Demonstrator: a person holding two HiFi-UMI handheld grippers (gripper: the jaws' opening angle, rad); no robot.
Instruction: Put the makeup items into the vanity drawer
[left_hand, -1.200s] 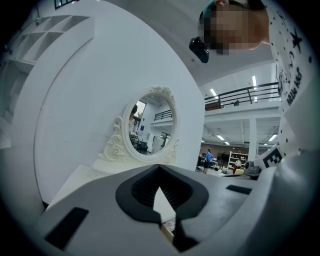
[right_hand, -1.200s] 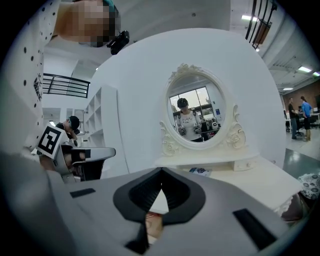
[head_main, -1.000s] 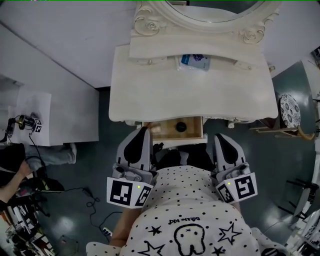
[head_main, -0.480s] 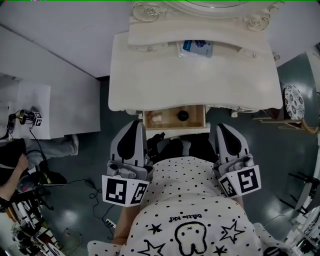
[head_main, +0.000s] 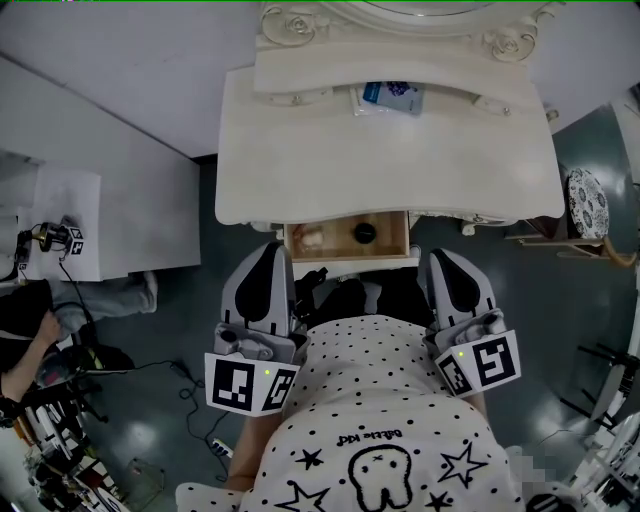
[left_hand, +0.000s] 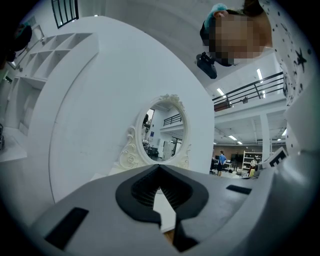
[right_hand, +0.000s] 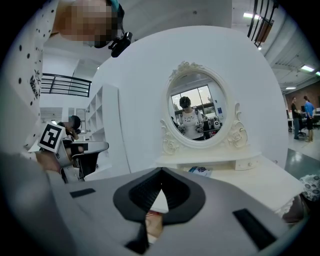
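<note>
The cream vanity (head_main: 300, 170) has its small middle drawer (head_main: 347, 257) pulled open. Inside lie a black round item (head_main: 363, 232) and a pale pink item (head_main: 309, 236). A blue-and-white packet (head_main: 391, 97) rests on the vanity's back shelf, also visible in the right gripper view as a packet (right_hand: 202, 170). My left gripper (head_main: 278, 252) is shut and empty, just left of the drawer front. My right gripper (head_main: 438, 258) is shut and empty, to the right of the drawer. Both are held close to the person's body. The left gripper (left_hand: 160, 167) and right gripper (right_hand: 161, 172) point toward the oval mirror (right_hand: 196, 111).
A round patterned stool (head_main: 579, 206) stands at the right of the vanity. A white side table (head_main: 120, 230) with a marker device (head_main: 56, 243) is at the left, with a seated person (head_main: 25, 335) beside it. Cables (head_main: 190, 405) lie on the dark floor.
The left gripper's tip has moved off the drawer's left front corner and both grippers sit slightly nearer the body. The drawer stays open with the same items inside.
</note>
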